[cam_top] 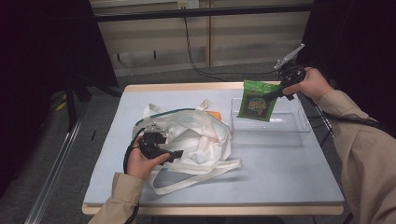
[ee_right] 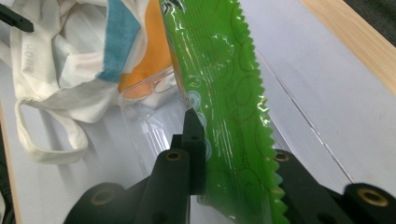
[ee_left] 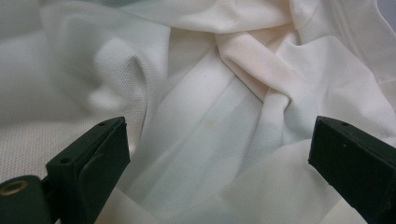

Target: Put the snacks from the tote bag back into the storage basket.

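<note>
Near edge, about 7 o'clock on the table (cam_top: 289, 182): left gripper (cam_top: 173, 154) held low against the white tote bag (cam_top: 201, 140). Jaws spread wide in the left gripper view, nothing between them, bare crumpled cloth (ee_left: 201, 140) lying in the gap. Loose strap (cam_top: 196, 179) trailing toward 6 o'clock.

Risk here: closing now likely to pinch one fold of cloth rather than the rim, so bag mouth collapsing instead of opening. Strap near the hand apt to snag a jaw or the cable and drag the whole bag.

Mid table, about 2 o'clock: clear plastic tray (cam_top: 299, 128), just beside the bag, orange patch (ee_right: 144, 70) of bag print against its corner.

Farther, about 1 o'clock: right gripper (cam_top: 275, 93) clamped on the green snack packet (cam_top: 256, 100), hanging above the tray's back edge, clear of the table. In the right gripper view, grip sitting at the serrated seal (ee_right: 261, 116), close to one corner, packet (ee_right: 219, 93) dangling edge-on.

Risk there: thin glossy film held by a corner, prone to slipping or swinging on any quick move. Lower edge likely to catch the tray wall if carried low toward the bag. Bag mouth not visibly open, so a drop from here probably landing on top of the cloth or sliding to the table.
</note>
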The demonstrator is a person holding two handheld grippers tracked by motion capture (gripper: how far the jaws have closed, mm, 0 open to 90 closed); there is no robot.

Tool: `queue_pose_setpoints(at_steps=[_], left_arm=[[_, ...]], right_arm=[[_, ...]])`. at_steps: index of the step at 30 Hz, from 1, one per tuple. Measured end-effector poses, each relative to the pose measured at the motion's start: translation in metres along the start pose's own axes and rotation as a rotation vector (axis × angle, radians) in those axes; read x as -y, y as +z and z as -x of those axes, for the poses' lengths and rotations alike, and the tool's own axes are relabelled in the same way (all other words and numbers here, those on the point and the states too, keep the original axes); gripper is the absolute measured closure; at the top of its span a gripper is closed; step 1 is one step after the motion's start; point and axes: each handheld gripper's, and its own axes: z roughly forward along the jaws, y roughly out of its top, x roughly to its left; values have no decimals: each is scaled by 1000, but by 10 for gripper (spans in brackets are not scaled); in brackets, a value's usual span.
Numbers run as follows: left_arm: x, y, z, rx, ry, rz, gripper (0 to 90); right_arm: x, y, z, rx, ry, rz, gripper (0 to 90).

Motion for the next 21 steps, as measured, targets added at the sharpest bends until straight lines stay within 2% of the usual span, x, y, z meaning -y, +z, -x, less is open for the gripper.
queue_pose_setpoints(at_steps=[13, 21], left_arm=[[0, 1, 1, 1, -11, 7, 50], [-1, 0, 1, 7, 3, -7, 50]], right_arm=[[-1, 10, 10, 19, -9, -10, 791], [0, 15, 17, 28, -5, -11, 791]])
